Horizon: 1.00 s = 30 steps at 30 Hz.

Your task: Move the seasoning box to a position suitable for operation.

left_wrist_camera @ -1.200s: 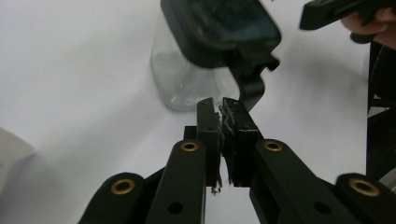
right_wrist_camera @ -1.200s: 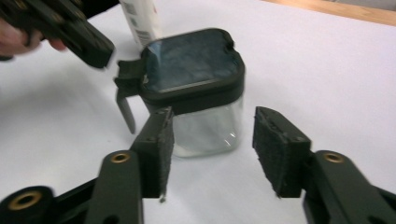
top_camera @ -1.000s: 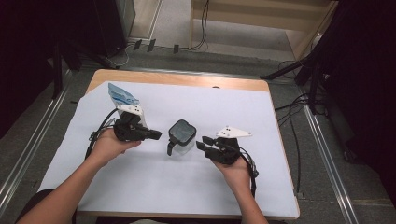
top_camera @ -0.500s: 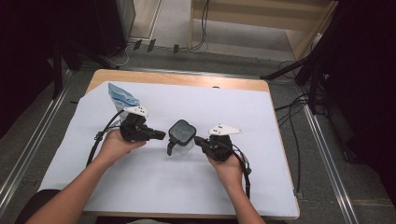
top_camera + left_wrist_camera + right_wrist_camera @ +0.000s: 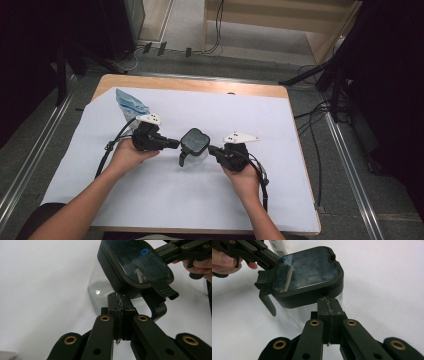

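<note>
We could not make out what, if anything, lay inside the clear container (image 5: 194, 146): its dark lid (image 5: 136, 261) was tinted and glossy, throwing back reflections in both gripper views, and the see-through wall below it showed only the white sheet behind. In the left gripper view the container's far edge ran off the top of the frame; in the right gripper view its base was hidden behind the jaws. A black latch tab (image 5: 263, 281) with a hanging strap stuck out from one side of the lid.

In the high view the container sat at the centre of the frame, on the white sheet (image 5: 300, 190) covering the wooden table (image 5: 200, 84), between the two grippers. The left gripper (image 5: 175, 144) came in from the left of centre, its jaws closed flat against each other with nothing between them; its tip met the container's side just under the lid rim. The right gripper (image 5: 212, 149) reached in from the right of centre, and its jaws had just been closing; they stood pressed together, empty, the tip against the lid's edge. Neither pair of tongs gripped the container; both only pushed on it from opposite sides.

A blue-and-white packet (image 5: 131, 106) lay at the upper left of the sheet, partly hidden behind the left gripper's grey plate, its print too small to read.
</note>
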### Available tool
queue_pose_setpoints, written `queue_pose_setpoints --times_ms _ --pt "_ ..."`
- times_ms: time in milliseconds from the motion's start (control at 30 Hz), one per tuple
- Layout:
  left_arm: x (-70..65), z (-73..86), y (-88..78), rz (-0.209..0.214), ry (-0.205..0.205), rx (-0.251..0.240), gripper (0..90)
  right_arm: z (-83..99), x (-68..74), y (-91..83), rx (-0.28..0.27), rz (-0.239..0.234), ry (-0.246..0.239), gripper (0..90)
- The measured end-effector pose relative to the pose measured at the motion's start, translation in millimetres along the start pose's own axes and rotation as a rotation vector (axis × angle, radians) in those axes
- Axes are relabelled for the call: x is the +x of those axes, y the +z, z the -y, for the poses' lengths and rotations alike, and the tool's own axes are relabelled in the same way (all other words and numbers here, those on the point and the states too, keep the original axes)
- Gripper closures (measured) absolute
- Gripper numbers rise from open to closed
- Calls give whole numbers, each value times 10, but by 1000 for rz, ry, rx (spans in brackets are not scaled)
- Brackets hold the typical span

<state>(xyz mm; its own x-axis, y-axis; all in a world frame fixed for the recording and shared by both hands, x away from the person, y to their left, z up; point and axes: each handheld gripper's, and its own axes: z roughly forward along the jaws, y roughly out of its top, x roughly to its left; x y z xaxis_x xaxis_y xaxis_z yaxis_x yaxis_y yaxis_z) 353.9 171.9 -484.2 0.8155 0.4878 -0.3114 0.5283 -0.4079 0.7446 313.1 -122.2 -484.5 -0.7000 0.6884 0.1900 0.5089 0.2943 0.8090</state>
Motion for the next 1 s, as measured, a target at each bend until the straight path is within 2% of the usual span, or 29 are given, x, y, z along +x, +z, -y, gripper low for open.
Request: queue_pose_setpoints --times_ms 267,500,667,767,867,1000 --pt "-12 -3 4 -8 -2 1 900 0 -24 17 2 3 3 900" --pt "-68 9 17 -6 -5 6 900 -14 -87 39 -10 4 27 900" --pt "-115 20 44 6 -4 2 900 -23 -119 61 -9 20 27 900" --pt "-168 23 70 15 11 12 900 -36 -151 66 -8 21 38 900" --pt "-192 33 84 16 17 8 900 -78 -166 72 -4 25 29 900" --pt "-202 41 73 22 11 -1 900 -95 -182 85 -2 23 30 900"
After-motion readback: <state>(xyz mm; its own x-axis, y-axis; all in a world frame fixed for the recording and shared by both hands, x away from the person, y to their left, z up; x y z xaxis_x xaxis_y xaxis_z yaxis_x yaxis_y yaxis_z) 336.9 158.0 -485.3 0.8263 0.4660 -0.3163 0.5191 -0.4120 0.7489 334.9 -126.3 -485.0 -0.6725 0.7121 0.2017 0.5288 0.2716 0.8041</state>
